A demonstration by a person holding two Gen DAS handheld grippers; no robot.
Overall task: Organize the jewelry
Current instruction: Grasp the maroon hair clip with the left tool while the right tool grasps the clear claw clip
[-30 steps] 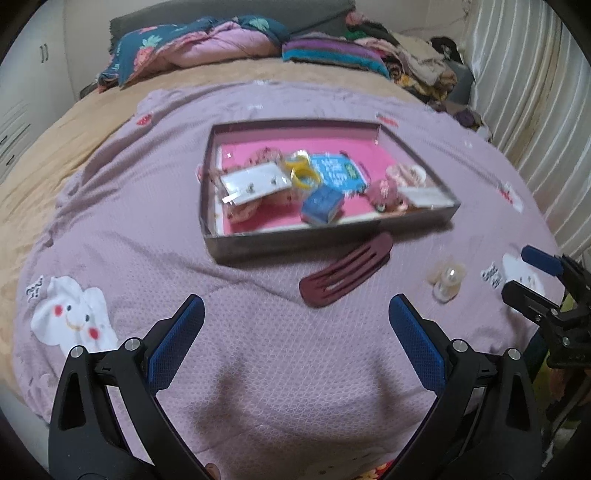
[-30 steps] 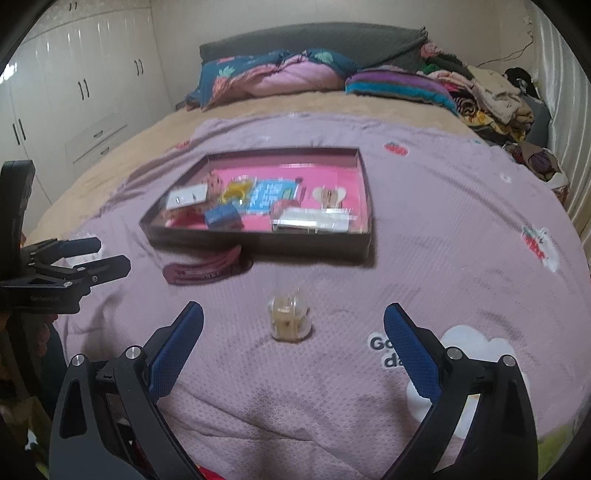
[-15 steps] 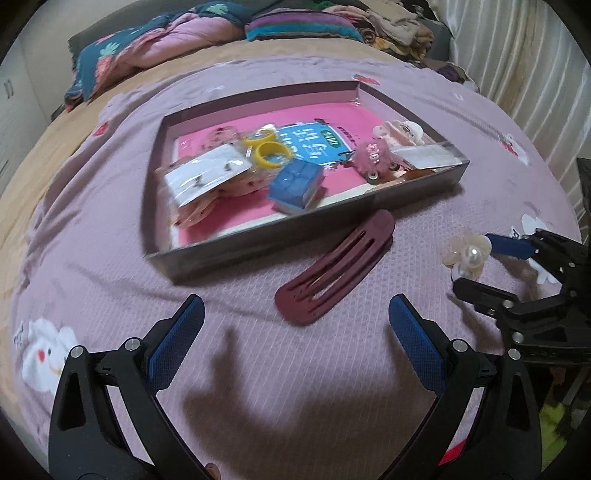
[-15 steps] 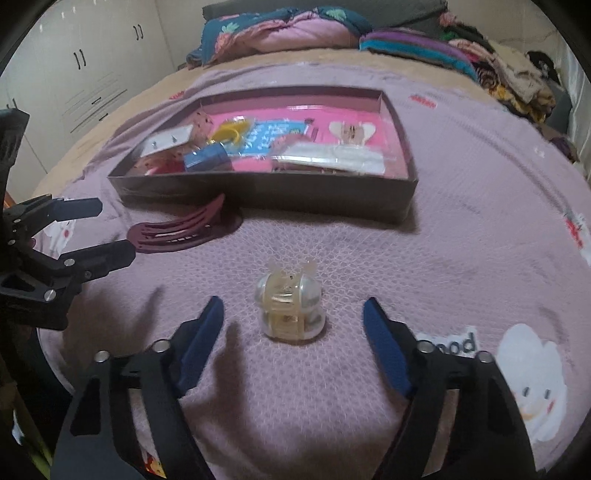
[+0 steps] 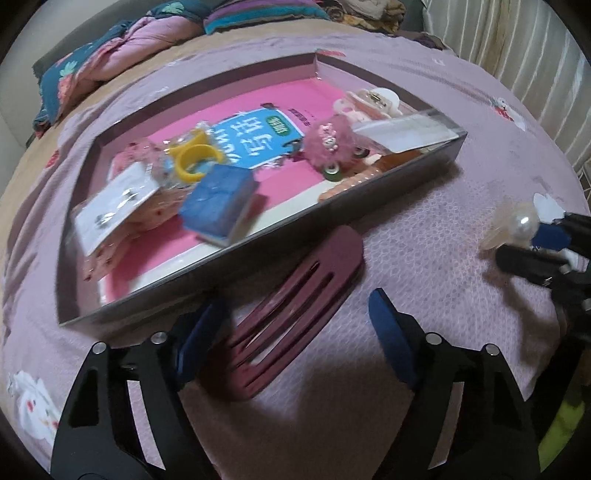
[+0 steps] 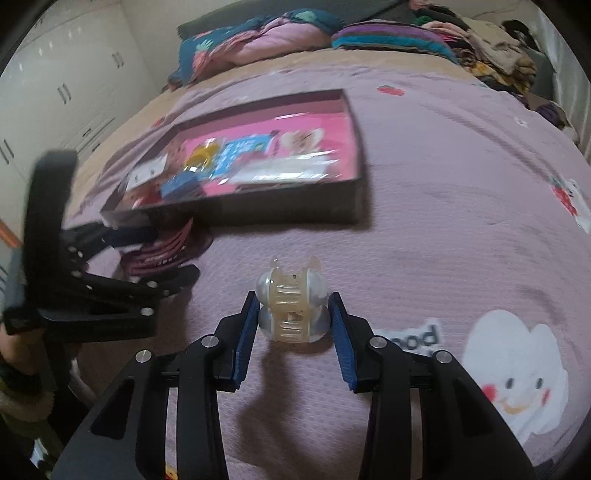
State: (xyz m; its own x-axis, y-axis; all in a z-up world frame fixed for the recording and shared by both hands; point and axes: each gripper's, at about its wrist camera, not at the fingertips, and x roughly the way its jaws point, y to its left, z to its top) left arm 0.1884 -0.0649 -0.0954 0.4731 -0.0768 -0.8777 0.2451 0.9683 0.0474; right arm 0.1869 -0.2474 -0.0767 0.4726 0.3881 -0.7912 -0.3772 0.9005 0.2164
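A dark box with a pink floor [image 5: 391, 173] lies on the purple bedspread and holds several hair and jewelry items. A maroon hair clip [image 5: 295, 314] lies in front of the box; my left gripper [image 5: 295, 328] is open with its fingers on either side of the clip's near end. The clip also shows in the right wrist view [image 6: 166, 251]. A pale pearl claw clip [image 6: 291, 306] stands on the bedspread between the fingers of my right gripper [image 6: 291, 332], which is open but narrow around it, pads close to its sides. The claw clip also shows in the left wrist view [image 5: 517, 225].
The box [image 6: 354, 188] holds a blue case [image 5: 218, 203], a yellow ring [image 5: 195, 158], a pink fluffy piece [image 5: 332, 144] and cards. Pillows and folded clothes [image 6: 369, 33] lie at the bed's head. White wardrobes [image 6: 55, 99] stand at left.
Both grippers moved forward and down. The left now straddles the maroon clip. The right has narrowed around the pearl claw clip.
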